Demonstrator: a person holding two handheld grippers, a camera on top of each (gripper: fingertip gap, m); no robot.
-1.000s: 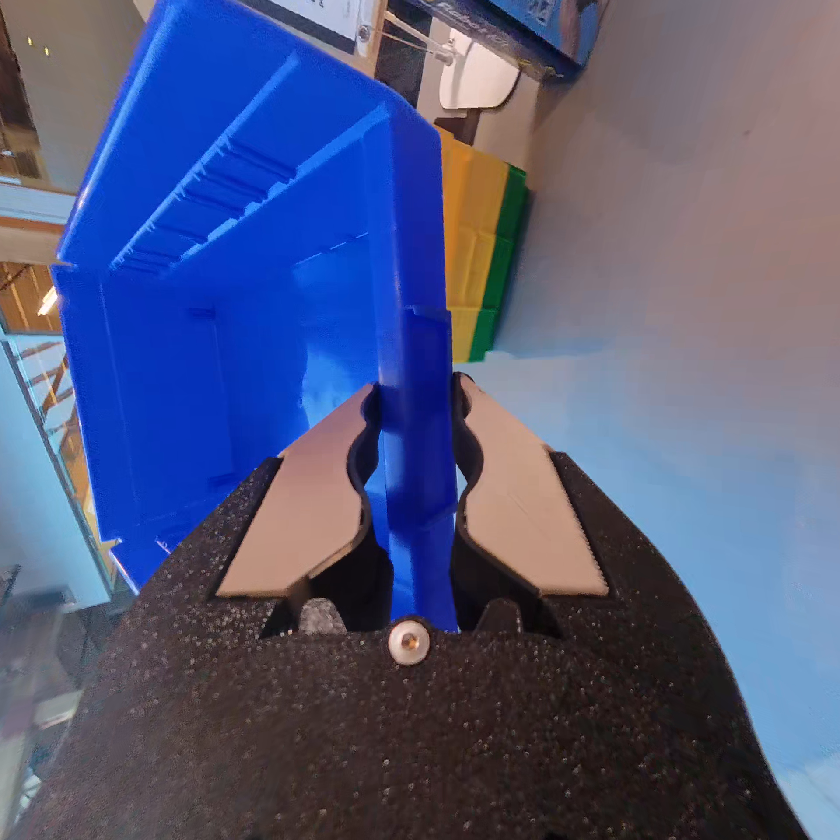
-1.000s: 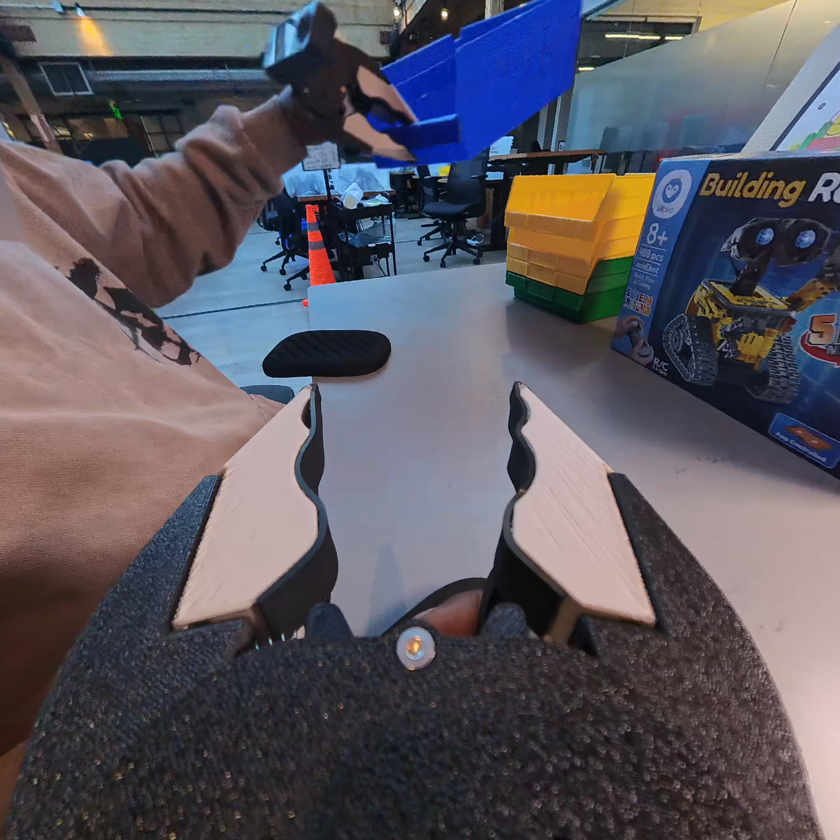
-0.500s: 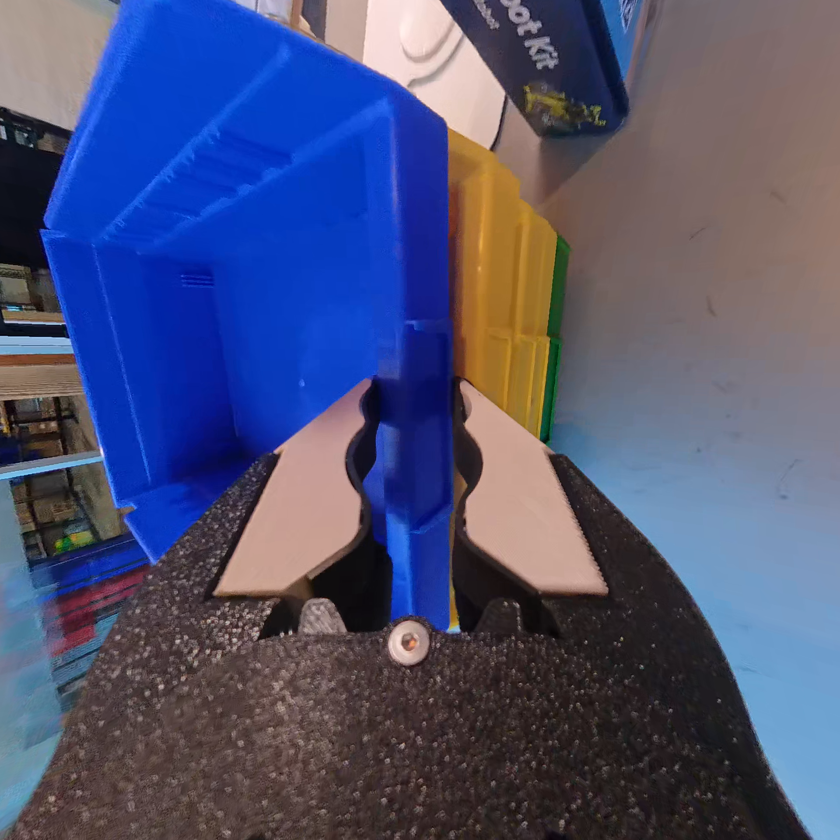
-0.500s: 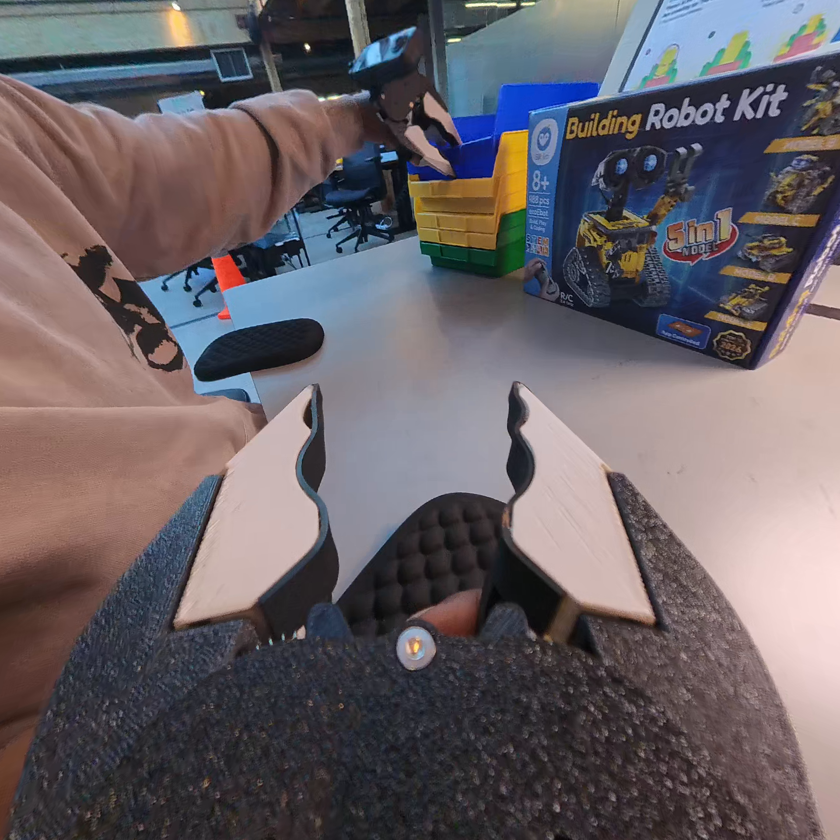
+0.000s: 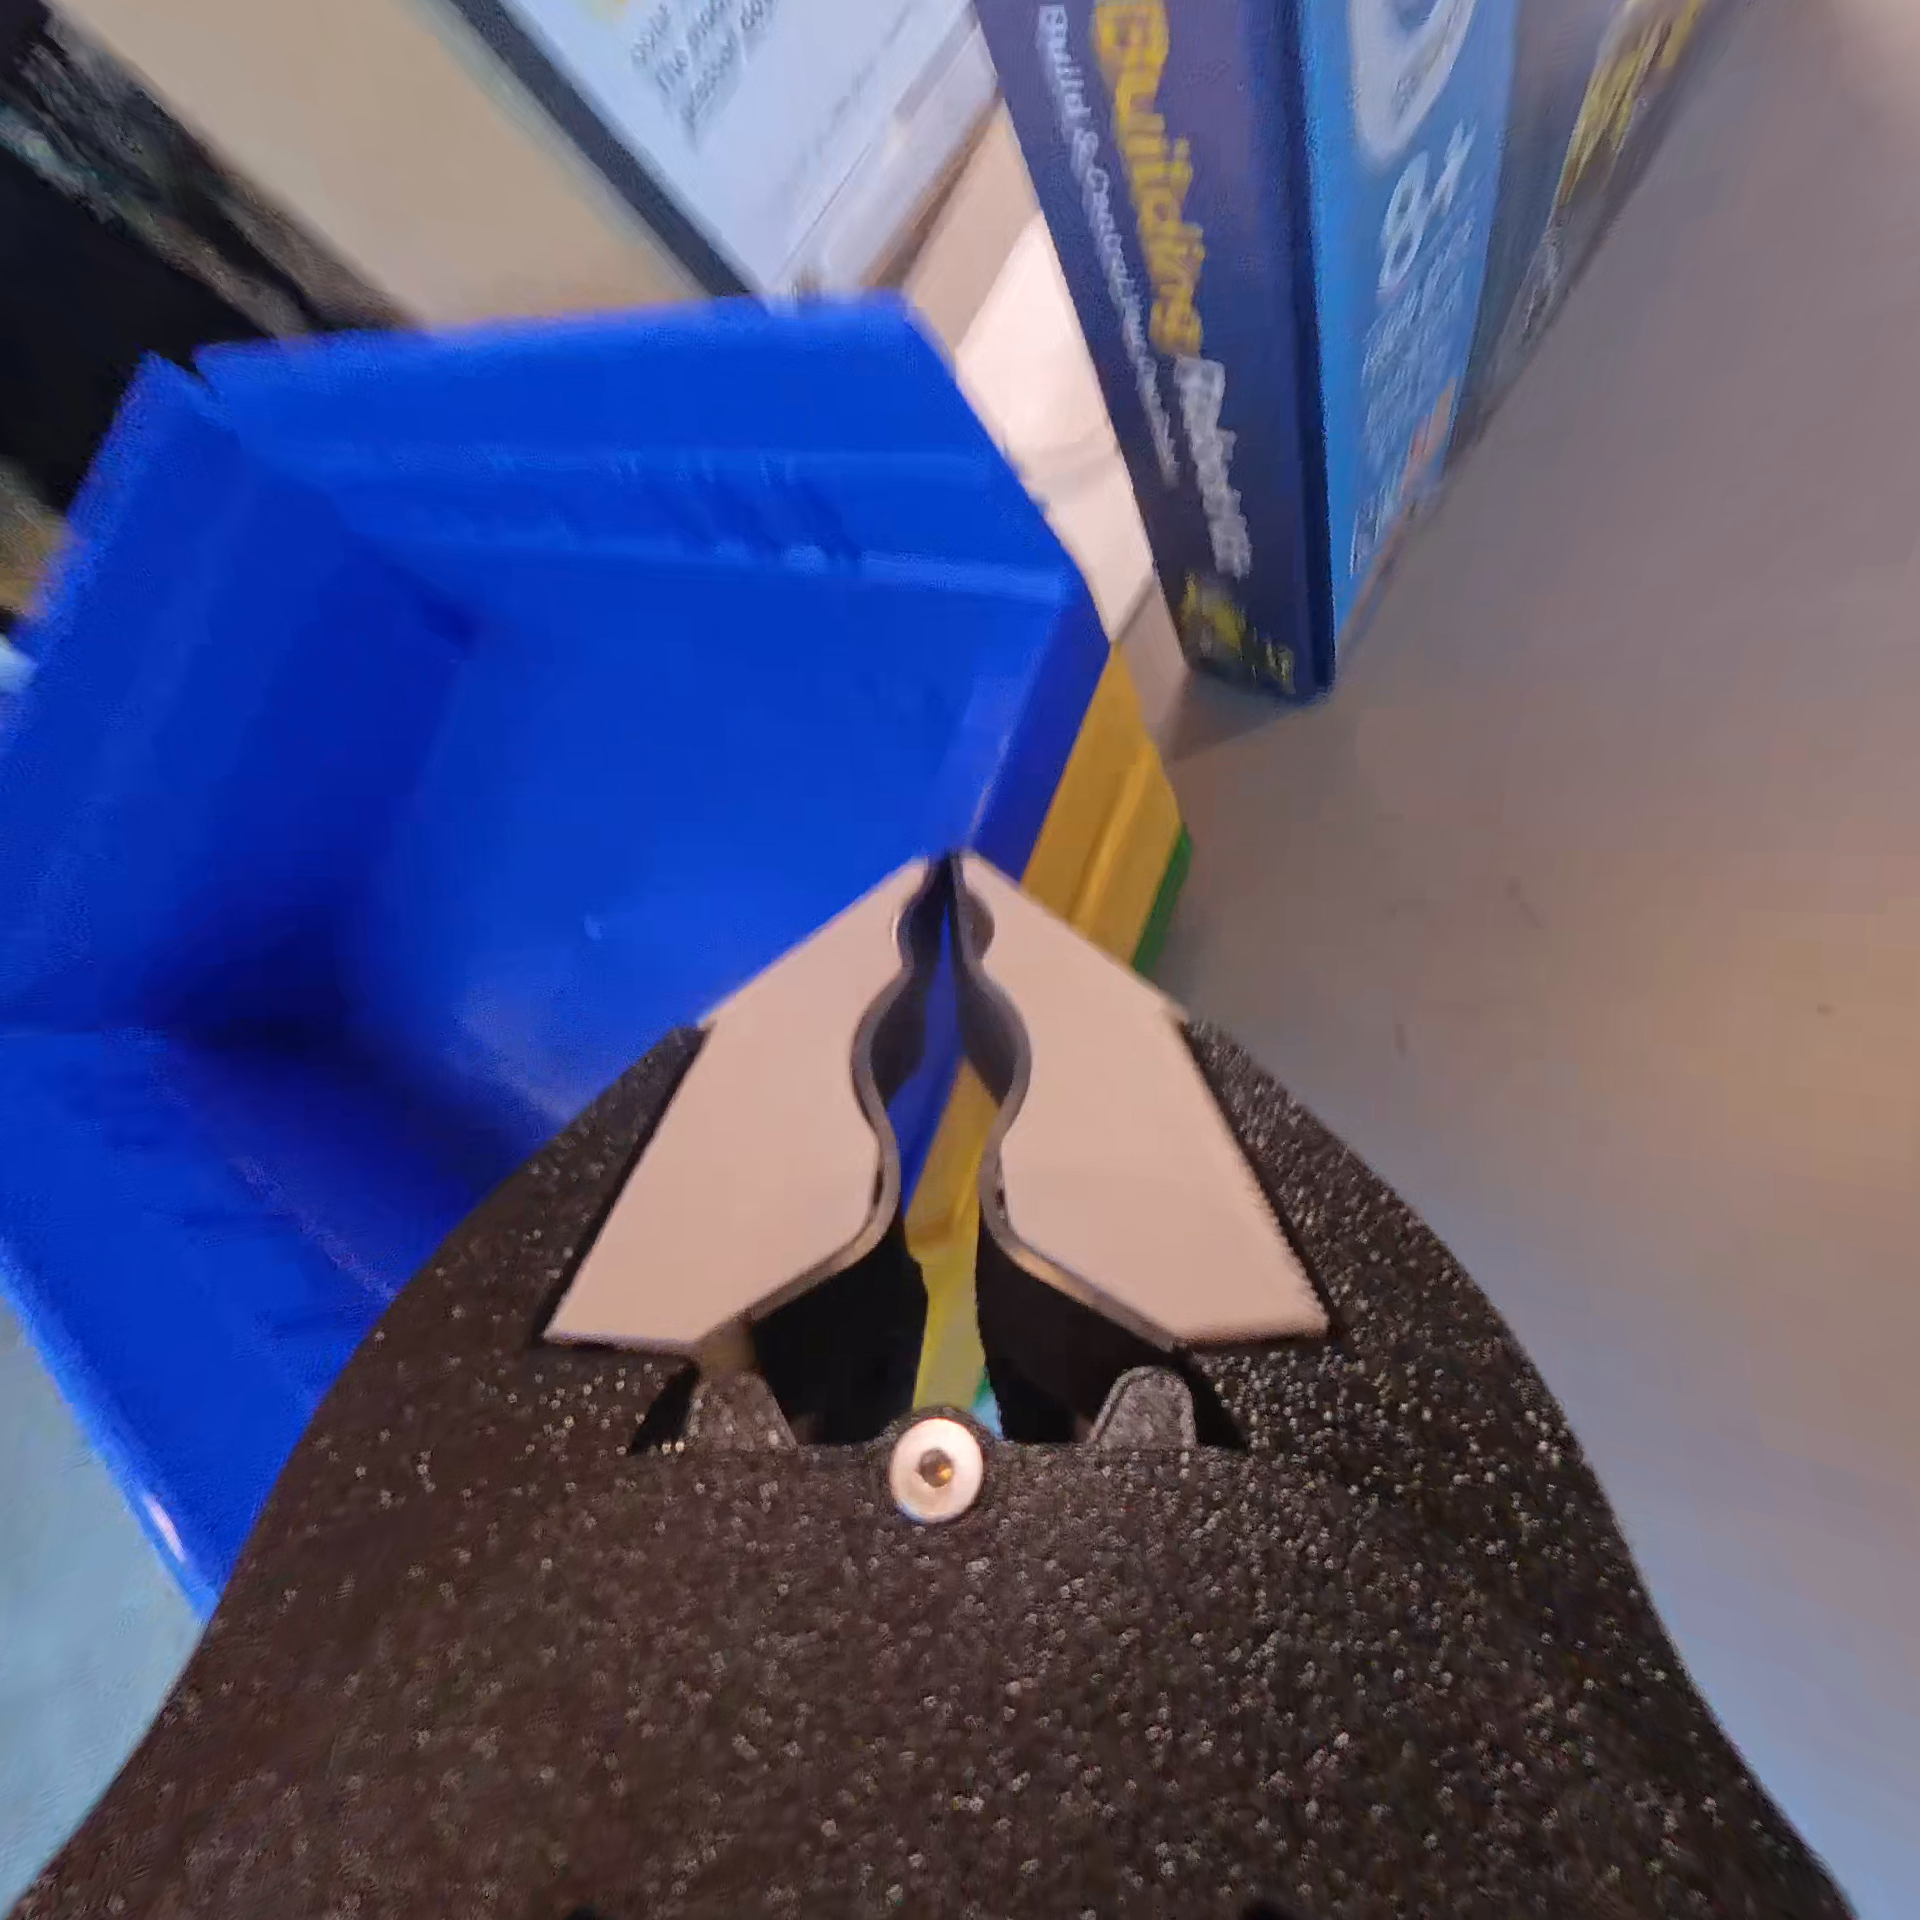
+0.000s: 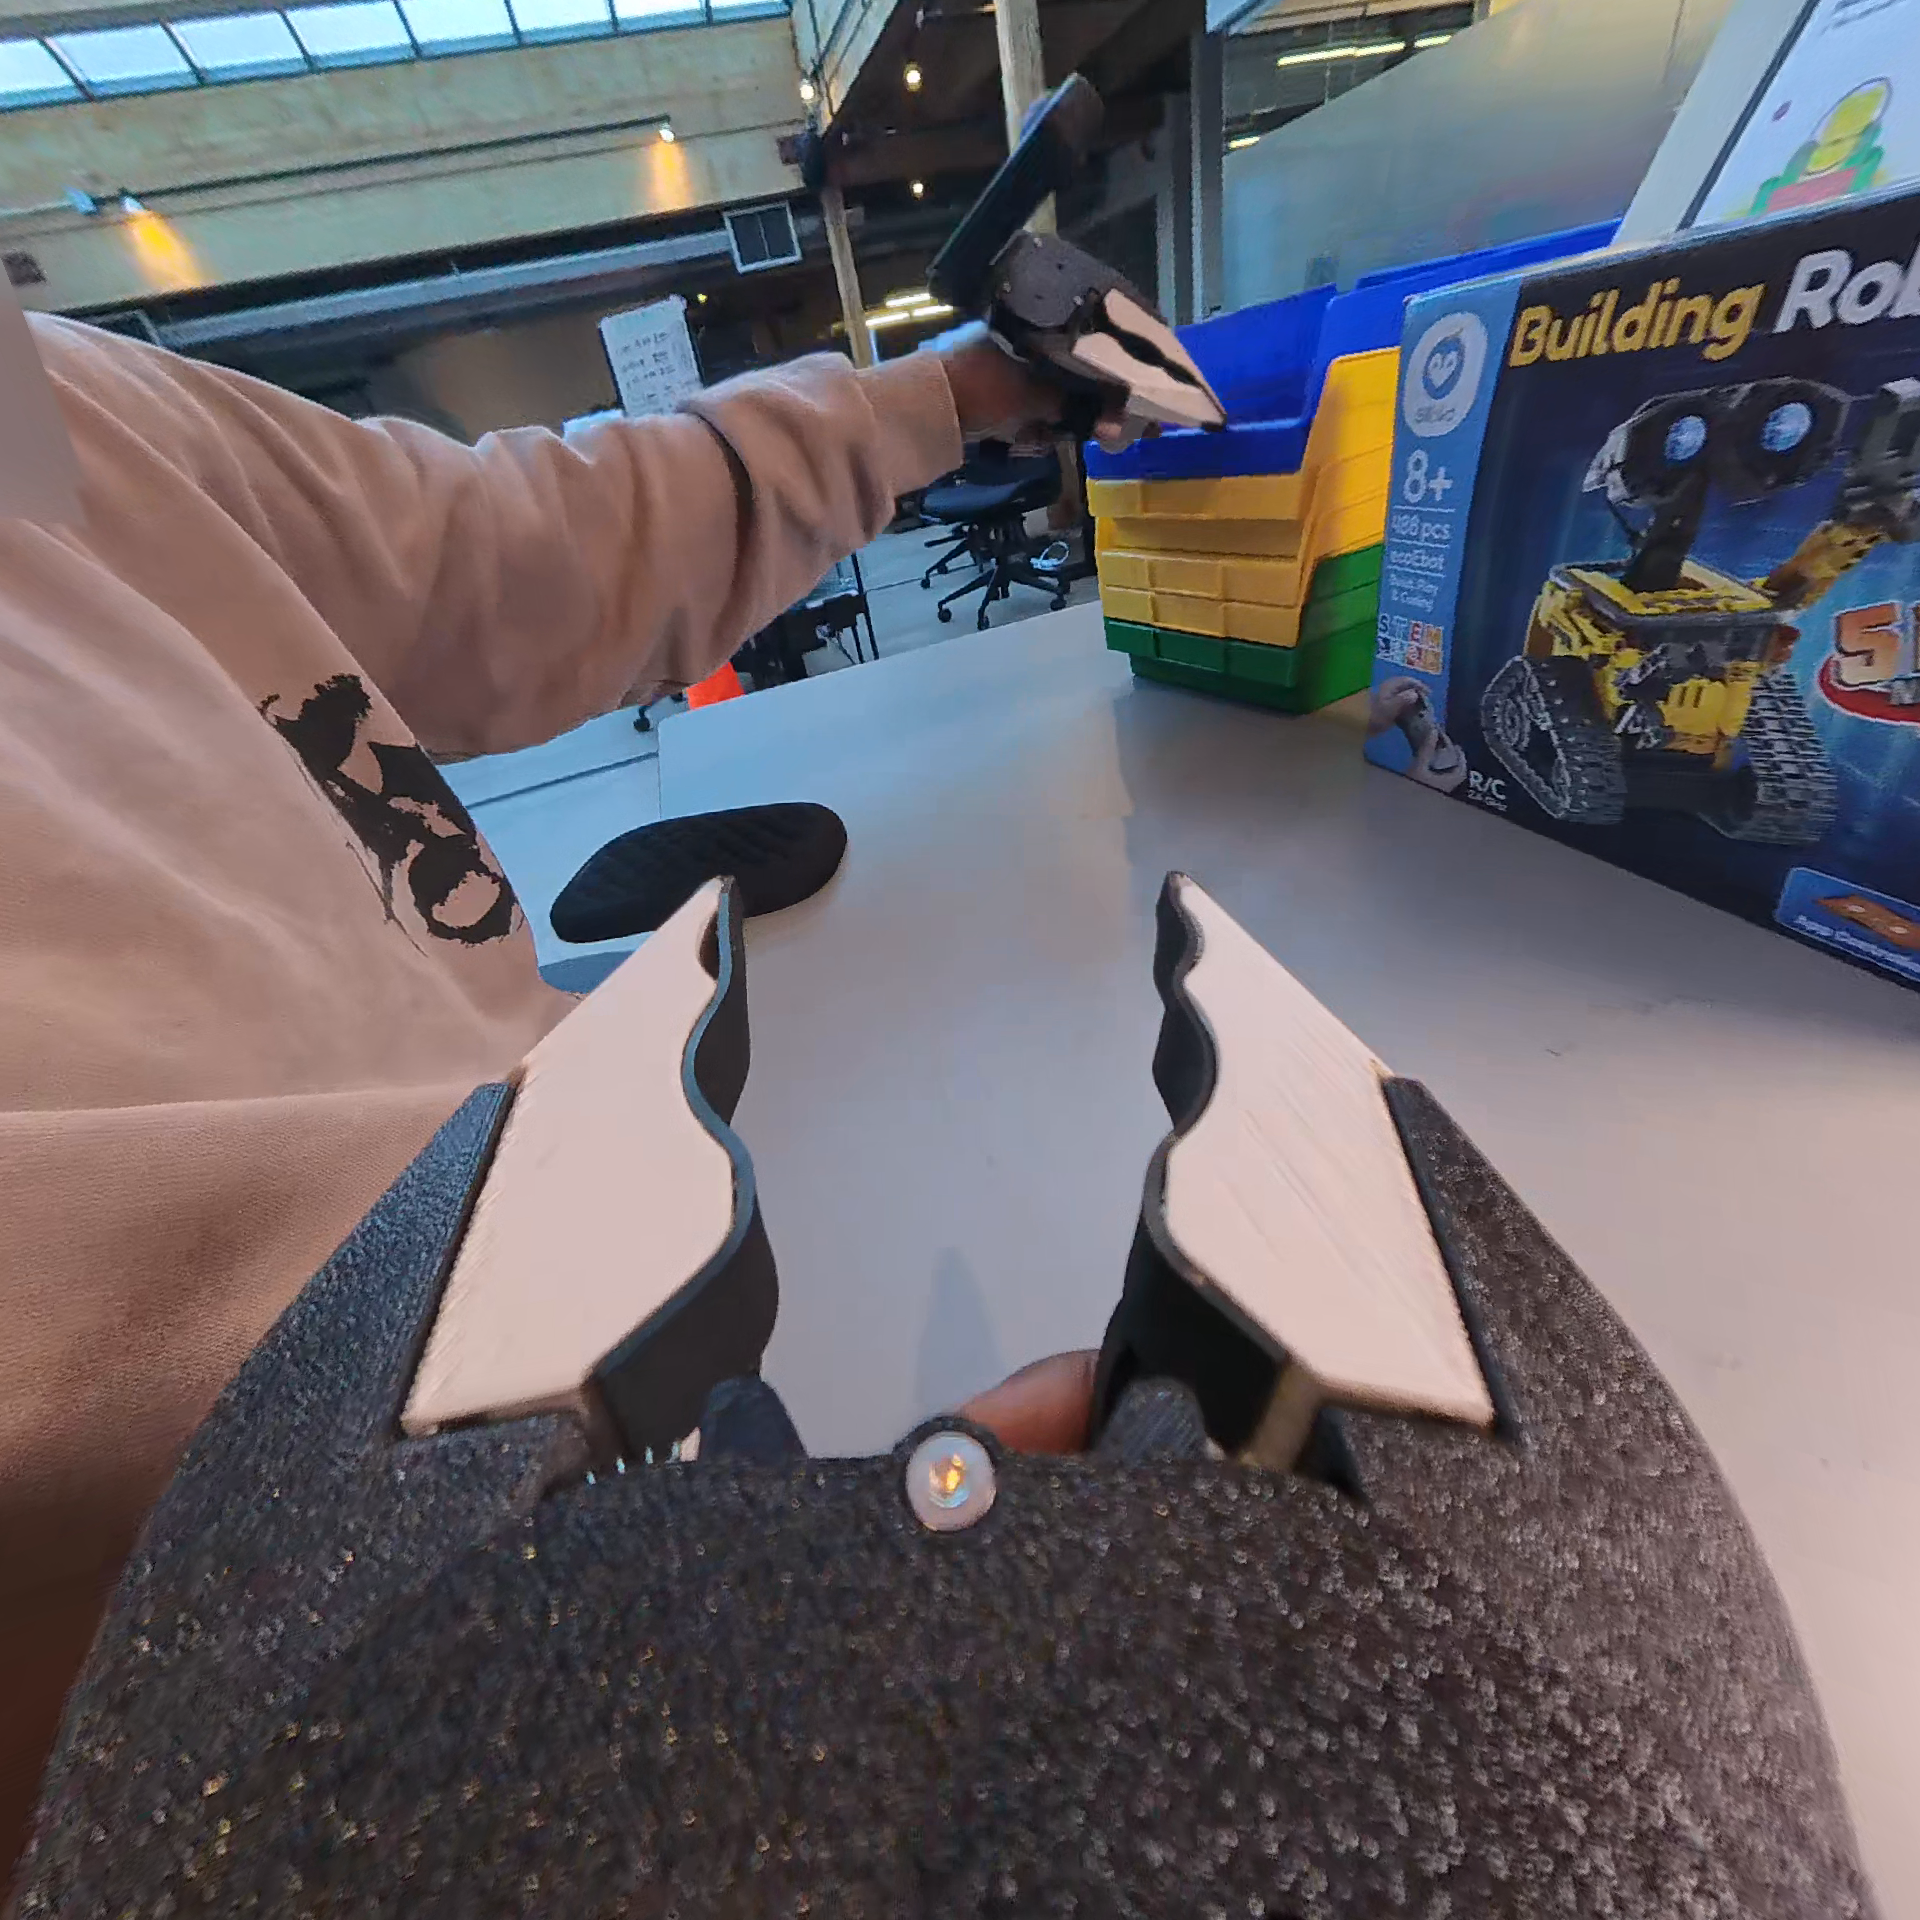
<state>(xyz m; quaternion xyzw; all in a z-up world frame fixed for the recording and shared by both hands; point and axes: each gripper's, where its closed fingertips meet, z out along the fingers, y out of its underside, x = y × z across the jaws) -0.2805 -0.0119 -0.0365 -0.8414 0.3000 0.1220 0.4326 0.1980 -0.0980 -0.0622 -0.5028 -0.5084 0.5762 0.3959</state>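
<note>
One blue bin [image 6: 1257, 400] atop nested yellow bins [image 6: 1236, 540]

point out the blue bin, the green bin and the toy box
blue bin [image 5: 623, 790], left wrist view, inner wall
green bin [image 6: 1247, 660], right wrist view, front face at stack bottom
toy box [image 6: 1662, 582], right wrist view, printed front

Motion-blurred in the left wrist view: blue plastic storage bin [image 5: 540, 727], its left side cut off by the frame edge. Mostly hidden beneath it: stacked yellow plastic bins [image 5: 1107, 831]. Cropped at the right edge in the right wrist view: dark blue cardboard toy box [image 6: 1662, 582].
</note>
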